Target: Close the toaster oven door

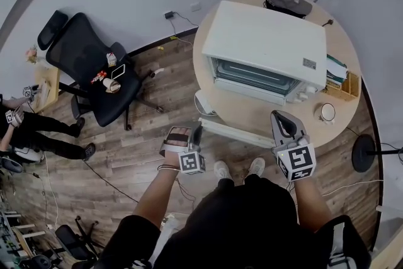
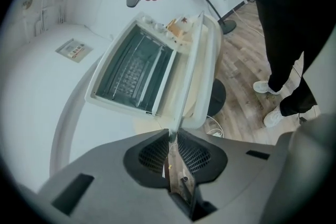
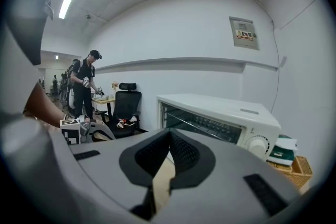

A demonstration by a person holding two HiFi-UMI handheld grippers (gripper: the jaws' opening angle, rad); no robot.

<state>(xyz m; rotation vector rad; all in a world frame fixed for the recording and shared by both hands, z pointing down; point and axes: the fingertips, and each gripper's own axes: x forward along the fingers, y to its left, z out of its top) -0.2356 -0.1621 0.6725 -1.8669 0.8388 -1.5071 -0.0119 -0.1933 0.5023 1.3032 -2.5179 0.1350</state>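
A white toaster oven (image 1: 264, 41) stands on a round wooden table (image 1: 343, 41). Its door (image 1: 236, 133) is dropped open over the table's front edge, baring the dark cavity (image 2: 134, 73). My left gripper (image 1: 198, 132) is at the door's left end. In the left gripper view its tips (image 2: 172, 132) are together right against the door's (image 2: 197, 71) thin near edge; I cannot tell whether they pinch it. My right gripper (image 1: 281, 120) hovers over the table right of the door. It is shut and empty (image 3: 169, 132), and points past the oven (image 3: 220, 113).
Behind the oven lies a dark router (image 1: 288, 2). To its right are a basket of books (image 1: 340, 79) and a white cup (image 1: 327, 112). A black office chair (image 1: 94, 66) stands left on the wood floor. People (image 1: 25, 129) work further left. A stand's round base (image 1: 364, 153) sits right.
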